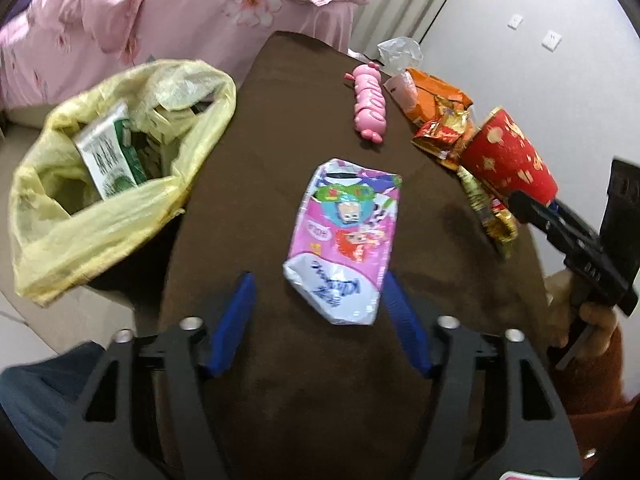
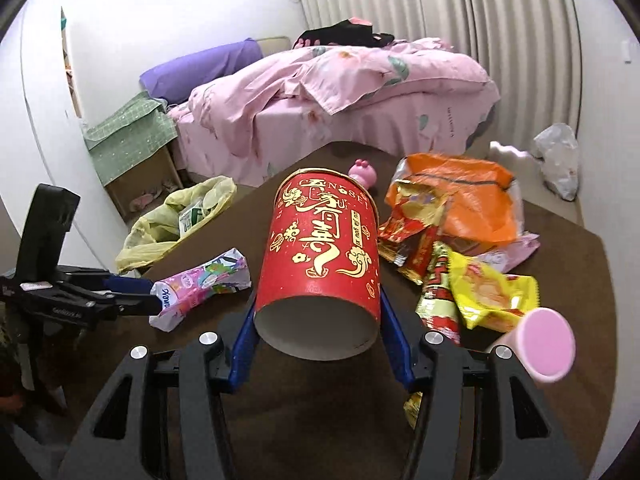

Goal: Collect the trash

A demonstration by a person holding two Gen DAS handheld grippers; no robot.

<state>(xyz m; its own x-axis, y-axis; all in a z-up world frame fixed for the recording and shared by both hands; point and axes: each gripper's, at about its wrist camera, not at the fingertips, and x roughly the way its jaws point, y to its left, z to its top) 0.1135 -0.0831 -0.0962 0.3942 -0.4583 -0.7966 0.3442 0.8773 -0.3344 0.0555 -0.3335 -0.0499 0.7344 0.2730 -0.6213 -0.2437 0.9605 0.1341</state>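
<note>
A crumpled pink cartoon wrapper (image 1: 346, 240) lies on the brown table (image 1: 288, 128). My left gripper (image 1: 318, 292) is open, its blue fingers either side of the wrapper's near end. My right gripper (image 2: 318, 312) is shut on a red paper cup (image 2: 320, 256) with gold print, held on its side above the table; the cup also shows in the left wrist view (image 1: 508, 156). A yellow trash bag (image 1: 116, 168) stands open at the table's left edge with a green-and-white carton inside. The wrapper (image 2: 200, 284) and left gripper (image 2: 140, 296) show in the right wrist view.
A pile of snack wrappers (image 2: 452, 248) and an orange bag (image 2: 468, 200) lie at the table's right. A pink toy (image 1: 372, 104) lies at the far side. A pink cup (image 2: 544, 344) sits near right. A pink bed (image 2: 340, 96) stands beyond the table.
</note>
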